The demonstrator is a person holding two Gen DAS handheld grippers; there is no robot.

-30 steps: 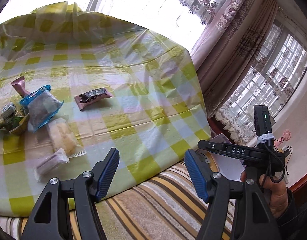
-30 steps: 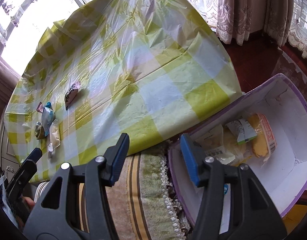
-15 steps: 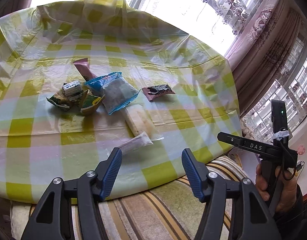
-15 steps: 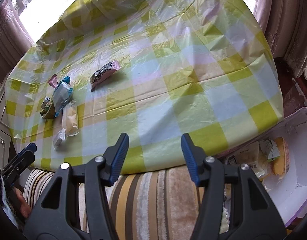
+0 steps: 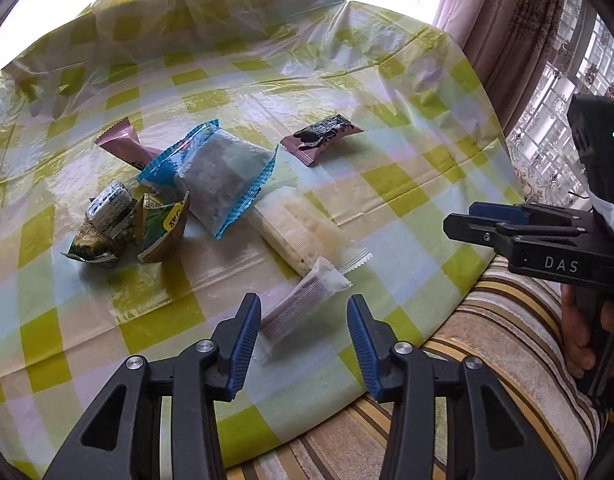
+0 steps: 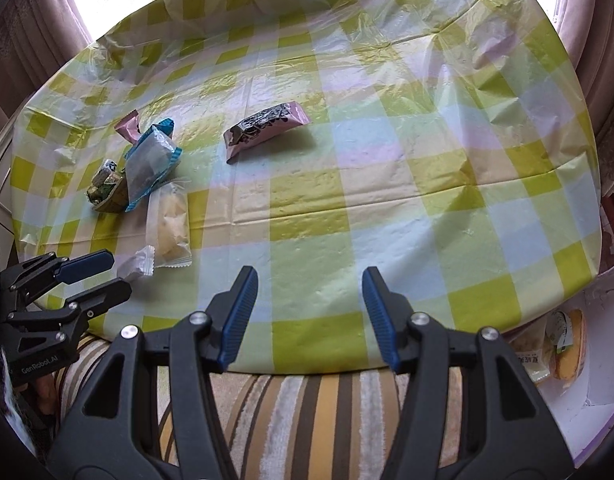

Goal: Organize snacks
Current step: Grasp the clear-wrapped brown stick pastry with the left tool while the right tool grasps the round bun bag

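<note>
Nearest to the left wrist camera, the left gripper [image 5: 303, 336] hangs over the front edge of the table [image 5: 407, 216], and its jaws, which have just been closing, stand apart around the near end of a small white wafer packet [image 5: 303, 306]; the pads are not yet pressing on it, as far as I can judge. Just behind this packet, touching its far end, lies a long clear packet with pale cake [image 5: 297, 232]. A little farther sits the big blue-edged bag [image 5: 219, 174], which rests partly on a pink wrapper [image 5: 121, 142] and beside the crumpled green wrappers [image 5: 127, 226]. Apart from this group, farther to the right, lies a pink bar with dark print [image 5: 321, 138]. The right gripper [image 6: 310, 314] hovers over bare checked cloth with its jaws apart and nothing between them. At the right edge of the right wrist view, below the table, the white box [image 6: 595, 400] already holds some snacks. My judgement is that the step in hand is picking the wafer packet, so the next move calls for closing fully on it, lifting it without dragging the neighbour, and bringing it to the box. The thin wrapper may slip if only its sealed edge is caught.
</note>
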